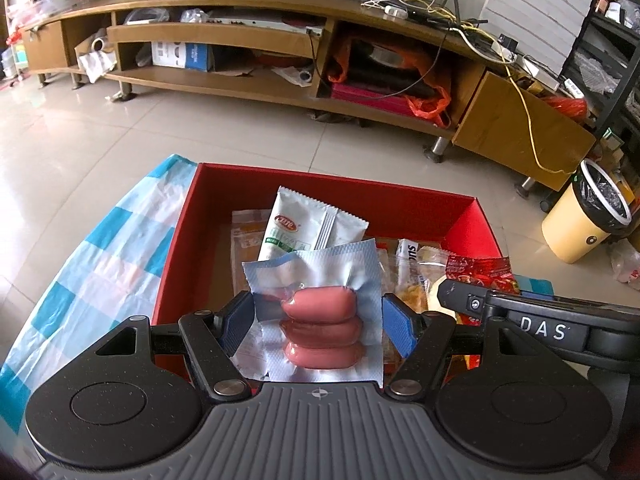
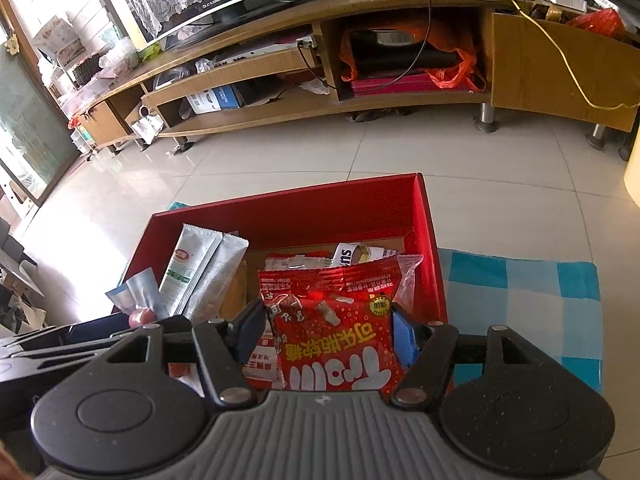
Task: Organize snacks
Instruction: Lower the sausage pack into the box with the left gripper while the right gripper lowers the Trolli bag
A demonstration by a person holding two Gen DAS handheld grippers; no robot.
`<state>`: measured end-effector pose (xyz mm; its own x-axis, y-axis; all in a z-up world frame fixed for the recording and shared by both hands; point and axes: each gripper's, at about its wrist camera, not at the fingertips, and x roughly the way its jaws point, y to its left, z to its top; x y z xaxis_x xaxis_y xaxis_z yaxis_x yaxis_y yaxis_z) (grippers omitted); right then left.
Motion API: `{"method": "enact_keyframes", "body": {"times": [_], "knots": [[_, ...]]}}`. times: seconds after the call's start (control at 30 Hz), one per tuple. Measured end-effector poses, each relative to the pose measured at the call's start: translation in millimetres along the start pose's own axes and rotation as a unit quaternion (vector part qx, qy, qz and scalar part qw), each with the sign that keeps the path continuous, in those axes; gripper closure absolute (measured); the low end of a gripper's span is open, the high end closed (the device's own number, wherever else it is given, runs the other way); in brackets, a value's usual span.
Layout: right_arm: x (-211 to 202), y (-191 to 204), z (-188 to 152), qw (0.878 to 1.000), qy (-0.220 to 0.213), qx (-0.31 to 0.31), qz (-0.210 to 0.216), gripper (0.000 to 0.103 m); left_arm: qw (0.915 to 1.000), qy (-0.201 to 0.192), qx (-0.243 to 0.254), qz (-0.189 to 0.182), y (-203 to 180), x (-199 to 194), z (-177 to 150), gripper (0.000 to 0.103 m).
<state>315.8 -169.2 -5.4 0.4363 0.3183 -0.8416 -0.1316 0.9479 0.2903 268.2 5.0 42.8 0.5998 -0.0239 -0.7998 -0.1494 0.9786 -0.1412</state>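
A clear pack of three pink sausages (image 1: 320,320) hangs over the open red box (image 1: 320,192), which rests on a blue-and-white checked cloth (image 1: 100,248). My left gripper (image 1: 318,308) is shut on it, its blue pads pressing the pack's two side edges. In the right wrist view a red candy bag (image 2: 332,328) with white lettering stands between the pads of my right gripper (image 2: 326,324), over the right half of the box (image 2: 320,216). A white and green sachet (image 2: 192,268) leans on the box's left side, with several other snack packets on the bottom.
The box lies on the checked cloth (image 2: 520,292) over a tiled floor. Behind it runs a long wooden TV stand (image 1: 280,40) crowded with cables and bags. A yellow waste bin (image 1: 584,216) stands at the right. The two grippers are side by side, nearly touching.
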Motion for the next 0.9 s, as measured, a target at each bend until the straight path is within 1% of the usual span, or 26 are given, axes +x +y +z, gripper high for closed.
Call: {"method": "enact_keyframes", "body": {"times": [0.3,0.67,0.8,0.9], "knots": [[6.1,1.8,0.4,1.0,0.002,-0.015,-0.017,0.036,0.9999,0.002,0.003,0.012,0.1,5.9,-1.2,0.027],[17.7,-7.4,0.8,1.0,0.016,-0.008,-0.025,0.035,0.9996,0.004,-0.003,0.026,4.7,12.1,0.2,0.027],[20.8,-9.1,1.4,0.999,0.024,-0.007,-0.024,0.029,0.9995,0.003,-0.006,0.031,6.5,11.6,0.3,0.024],[19.6,-9.2,1.3,0.999,0.027,-0.007,-0.023,0.026,0.9994,0.001,-0.012,0.033,9.4,10.2,1.4,0.022]]}}
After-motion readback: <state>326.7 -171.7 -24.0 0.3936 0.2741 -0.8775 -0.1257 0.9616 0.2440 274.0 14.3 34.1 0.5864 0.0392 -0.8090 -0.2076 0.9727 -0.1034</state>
